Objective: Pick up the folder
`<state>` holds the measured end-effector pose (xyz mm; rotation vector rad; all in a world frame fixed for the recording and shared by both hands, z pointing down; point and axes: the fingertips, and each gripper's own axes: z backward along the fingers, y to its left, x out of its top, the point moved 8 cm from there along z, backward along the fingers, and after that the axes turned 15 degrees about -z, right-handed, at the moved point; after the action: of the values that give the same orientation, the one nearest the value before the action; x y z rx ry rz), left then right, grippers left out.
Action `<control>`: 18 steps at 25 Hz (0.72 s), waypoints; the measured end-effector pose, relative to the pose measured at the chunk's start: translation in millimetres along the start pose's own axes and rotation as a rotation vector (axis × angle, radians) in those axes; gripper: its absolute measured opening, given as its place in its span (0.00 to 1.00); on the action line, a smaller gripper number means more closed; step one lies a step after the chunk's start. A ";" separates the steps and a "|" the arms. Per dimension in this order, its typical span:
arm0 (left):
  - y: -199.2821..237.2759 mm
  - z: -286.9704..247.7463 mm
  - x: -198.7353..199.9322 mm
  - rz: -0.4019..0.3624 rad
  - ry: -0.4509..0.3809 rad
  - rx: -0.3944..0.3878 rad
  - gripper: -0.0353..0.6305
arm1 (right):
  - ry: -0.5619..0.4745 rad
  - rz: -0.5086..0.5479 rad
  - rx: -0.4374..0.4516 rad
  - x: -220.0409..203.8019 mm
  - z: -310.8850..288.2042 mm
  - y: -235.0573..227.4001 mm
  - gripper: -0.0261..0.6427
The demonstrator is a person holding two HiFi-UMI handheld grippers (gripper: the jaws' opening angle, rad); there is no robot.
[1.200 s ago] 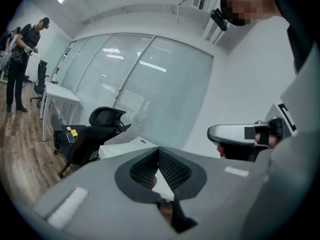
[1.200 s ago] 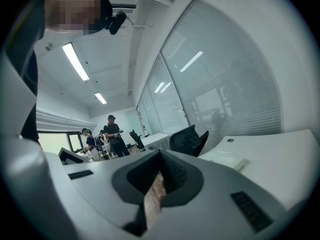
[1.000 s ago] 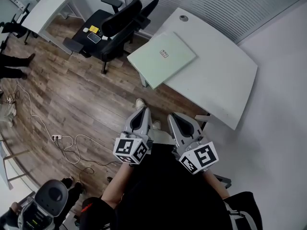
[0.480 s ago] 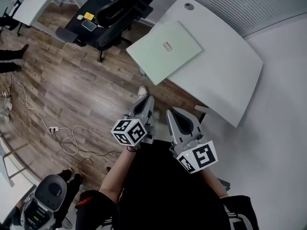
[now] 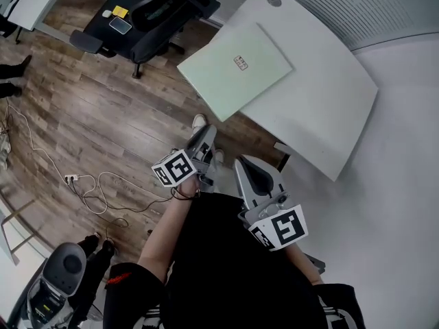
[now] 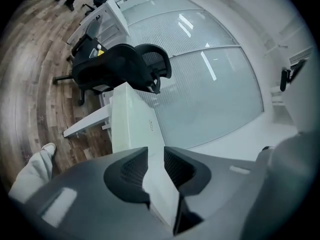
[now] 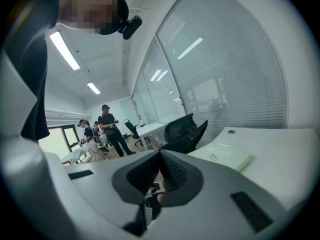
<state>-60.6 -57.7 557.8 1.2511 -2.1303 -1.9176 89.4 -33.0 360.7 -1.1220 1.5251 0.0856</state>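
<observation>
1. Head view: The pale green folder (image 5: 235, 67) lies flat on the white desk (image 5: 322, 108). Its long edges slant up to the right, and its near corner juts past the desk's edge over the wood floor (image 5: 103, 129). Both grippers hang short of the desk and aim at it. The left gripper (image 5: 204, 137) sits just below that overhanging corner, while the right gripper (image 5: 245, 166) is further from the desk, so the left looks the nearer hand for the pick. A black office chair (image 5: 154, 5) stands left of the desk.

2. Left gripper view: The left gripper's jaws are opening, a narrow gap between them and nothing in it. The folder (image 6: 131, 121) shows straight ahead through the gap, at the desk's near edge and clear of the fingers.

3. Right gripper view: The right gripper's (image 7: 160, 154) jaws are pressed together on nothing. The folder (image 7: 225, 156) lies ahead and to the right on the desk, well apart from them. A blinded glass wall (image 7: 225, 74) rises behind the desk, and people (image 7: 107, 126) stand far beyond it.
</observation>
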 end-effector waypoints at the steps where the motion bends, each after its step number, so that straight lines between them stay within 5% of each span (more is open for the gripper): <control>1: 4.1 -1.2 0.8 0.009 0.001 0.003 0.18 | 0.001 -0.005 -0.006 0.9 -2.1 -1.7 0.04; 5: 16.5 -9.1 2.8 0.020 0.001 0.005 0.24 | 0.010 -0.032 -0.023 1.8 -10.1 -10.7 0.04; 12: 35.6 -32.4 -1.6 0.063 0.040 -0.057 0.54 | 0.043 -0.034 -0.043 2.0 -24.6 -19.9 0.03; 18: 58.9 -56.2 -6.4 0.107 0.080 -0.025 0.60 | 0.061 -0.054 -0.072 2.9 -37.3 -31.3 0.03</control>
<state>-59.7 -105.0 624.4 1.1643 -2.0823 -1.8144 83.7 -74.1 386.2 -1.2323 1.5548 0.0706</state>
